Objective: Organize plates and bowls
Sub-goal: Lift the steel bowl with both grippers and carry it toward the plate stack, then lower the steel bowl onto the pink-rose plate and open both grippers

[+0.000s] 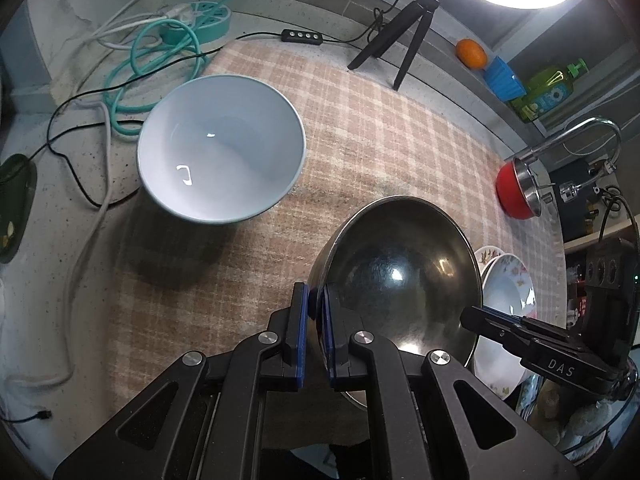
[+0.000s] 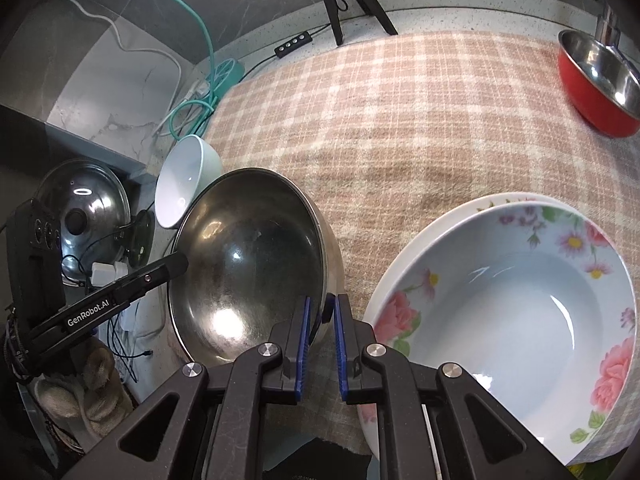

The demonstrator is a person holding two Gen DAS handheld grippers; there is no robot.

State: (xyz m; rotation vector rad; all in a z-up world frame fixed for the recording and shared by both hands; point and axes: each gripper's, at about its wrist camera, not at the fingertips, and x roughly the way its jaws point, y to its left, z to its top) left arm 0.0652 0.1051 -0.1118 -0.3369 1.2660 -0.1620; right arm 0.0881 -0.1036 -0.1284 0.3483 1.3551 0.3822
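A steel bowl (image 1: 404, 272) hangs tilted above the checked cloth, held by both grippers. My left gripper (image 1: 316, 300) is shut on its left rim. My right gripper (image 2: 322, 308) is shut on its right rim; the steel bowl (image 2: 248, 264) fills the middle of the right wrist view. A white bowl (image 1: 220, 148) stands on the cloth to the far left, also seen small in the right wrist view (image 2: 186, 178). Floral plates (image 2: 508, 308) are stacked at the right, partly behind the steel bowl in the left wrist view (image 1: 506, 292).
A red bowl with a steel inside (image 2: 600, 80) sits at the far right by the faucet (image 1: 580, 136). A tripod (image 1: 400, 40) with a ring light, cables (image 1: 160, 56) and a power strip lie at the back. A pot lid (image 2: 86, 200) lies left, off the counter.
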